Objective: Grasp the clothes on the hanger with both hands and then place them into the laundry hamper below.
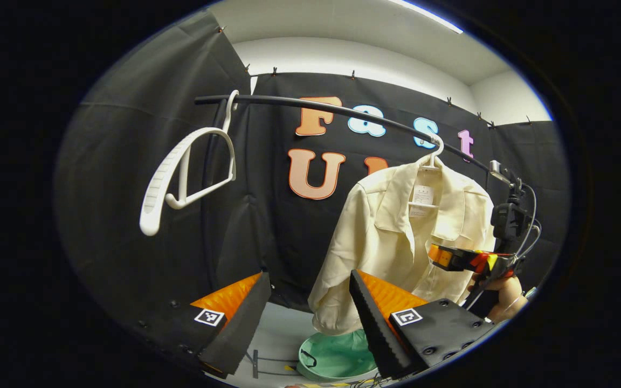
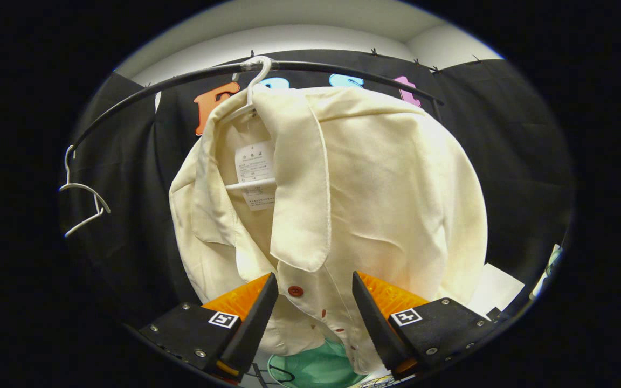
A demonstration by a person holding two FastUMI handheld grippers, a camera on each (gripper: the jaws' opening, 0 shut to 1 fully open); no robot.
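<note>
So there's a cream shirt [image 1: 391,242] hanging on a white hanger [image 1: 433,156] off the black rail [image 1: 343,110], collar open and a paper tag showing inside the neck. In the left gripper view it sits over at about 3 o'clock, well off from the left gripper [image 1: 310,318], whose two fingers are spread wide with nothing between them, just floor and black cloth behind. Right under the shirt's hem, down at 6 o'clock, is the green laundry hamper [image 1: 337,355] with a dark handle on its rim. Up at 10 o'clock a second hanger [image 1: 181,178], bare and chunky, dangles at the end of the same rail.

At 4 o'clock in that same view you can see the right gripper [image 1: 450,257] held in a hand [image 1: 502,299], its tip right up against the shirt's front near the placket. Can't tell from that angle if it's touching.

The right gripper view is much closer: the shirt [image 2: 375,205] takes up most of the middle, with small red buttons running down the front. The right gripper [image 2: 315,318] is also spread open, its fingers either side of the button strip but not pinching it. The hamper [image 2: 316,369] peeks through below at 6 o'clock, and the bare hanger [image 2: 81,202] is off at 9 o'clock.
</note>
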